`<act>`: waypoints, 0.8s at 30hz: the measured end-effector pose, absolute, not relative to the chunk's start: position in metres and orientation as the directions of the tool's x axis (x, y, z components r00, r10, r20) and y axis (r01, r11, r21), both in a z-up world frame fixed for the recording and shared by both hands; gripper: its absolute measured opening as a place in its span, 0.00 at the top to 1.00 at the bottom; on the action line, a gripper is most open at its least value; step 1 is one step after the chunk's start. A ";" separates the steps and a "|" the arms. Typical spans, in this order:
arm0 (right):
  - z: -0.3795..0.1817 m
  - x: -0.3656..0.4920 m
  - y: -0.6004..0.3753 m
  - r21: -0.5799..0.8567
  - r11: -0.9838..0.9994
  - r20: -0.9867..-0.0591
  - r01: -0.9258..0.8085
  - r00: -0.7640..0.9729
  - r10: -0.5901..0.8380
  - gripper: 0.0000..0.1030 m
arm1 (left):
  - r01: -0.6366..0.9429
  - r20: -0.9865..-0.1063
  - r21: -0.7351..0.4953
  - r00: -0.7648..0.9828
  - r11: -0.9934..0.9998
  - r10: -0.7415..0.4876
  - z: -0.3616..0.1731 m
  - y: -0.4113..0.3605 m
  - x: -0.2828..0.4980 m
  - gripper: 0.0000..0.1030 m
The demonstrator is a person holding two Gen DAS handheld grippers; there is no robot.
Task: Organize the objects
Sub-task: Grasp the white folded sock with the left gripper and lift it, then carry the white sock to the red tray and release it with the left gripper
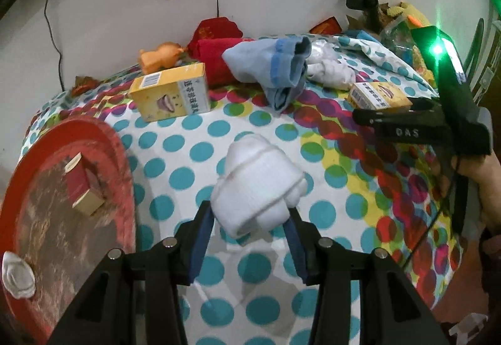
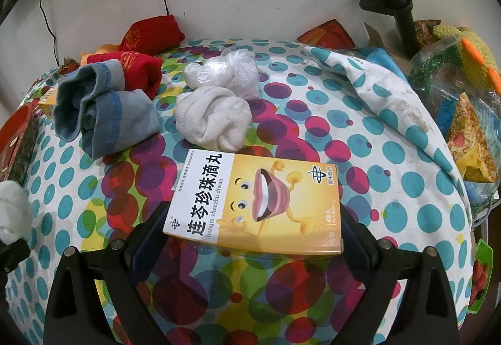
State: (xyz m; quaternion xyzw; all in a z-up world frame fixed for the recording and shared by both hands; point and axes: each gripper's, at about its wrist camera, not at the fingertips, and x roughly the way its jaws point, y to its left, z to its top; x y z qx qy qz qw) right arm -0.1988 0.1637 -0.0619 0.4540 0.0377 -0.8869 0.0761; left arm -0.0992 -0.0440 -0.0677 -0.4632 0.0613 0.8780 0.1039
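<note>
Two yellow boxes are counted in the left wrist view: one (image 1: 170, 91) at upper left of centre, the other (image 1: 377, 96) at right, by the right gripper (image 1: 360, 116). In the right wrist view the second box (image 2: 253, 204) fills the lower centre.

One red tray (image 1: 122, 163) is seen at the left edge of the left view, with one small red-and-tan box (image 1: 83, 190) on it and one white sock ball (image 1: 17, 277) at its lower rim.

Rolled socks are counted across both views: one white bundle (image 1: 256, 185) at centre of the left view, one blue pair (image 2: 100, 111) at left of the right view, one greyish-white pair (image 2: 216, 117) at centre, and two red items (image 2: 141, 69) at upper left. One crumpled plastic bag (image 2: 228, 74) lies just behind the greyish pair. One orange toy (image 1: 158, 58) is noted at the wall.

The left gripper (image 1: 249, 219) is partly closed and is clamped on the white bundle, which is held between the blue pads above the spotted cloth (image 1: 194, 132).

The right gripper (image 2: 255, 219) is spread wide around the yellow box, the fingers standing at its two short ends; whether the pads press on it cannot be told.
</note>
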 end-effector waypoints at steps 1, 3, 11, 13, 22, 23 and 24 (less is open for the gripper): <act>-0.062 -0.199 0.164 0.003 -0.986 -0.811 0.169 -0.576 -0.101 0.07 | -0.237 -0.823 0.008 -0.553 -0.971 0.128 -0.066 -0.045 -0.095 0.55; -0.062 -0.199 0.164 0.002 -0.986 -0.811 0.169 -0.576 -0.101 0.07 | -0.227 -0.824 0.000 -0.552 -0.974 0.129 -0.064 -0.049 -0.090 0.55; -0.062 -0.199 0.163 0.002 -0.986 -0.811 0.167 -0.576 -0.100 0.06 | -0.146 -0.827 -0.069 -0.545 -0.987 0.139 -0.058 -0.074 -0.068 0.55; -0.062 -0.199 0.163 0.002 -0.986 -0.811 0.167 -0.576 -0.099 0.06 | -0.131 -0.819 -0.066 -0.559 -0.989 0.129 -0.053 -0.083 -0.063 0.55; -0.062 -0.200 0.163 0.002 -0.986 -0.812 0.166 -0.576 -0.098 0.05 | -0.007 -0.803 -0.052 -0.594 -0.999 0.046 -0.033 -0.140 -0.054 0.55; -0.062 -0.199 0.162 0.001 -0.986 -0.812 0.166 -0.576 -0.098 0.04 | 0.006 -0.806 -0.050 -0.591 -0.999 0.037 -0.033 -0.148 -0.055 0.55; -0.062 -0.199 0.162 0.001 -0.986 -0.812 0.166 -0.576 -0.097 0.04 | 0.025 -0.808 -0.050 -0.589 -0.998 0.026 -0.032 -0.156 -0.056 0.55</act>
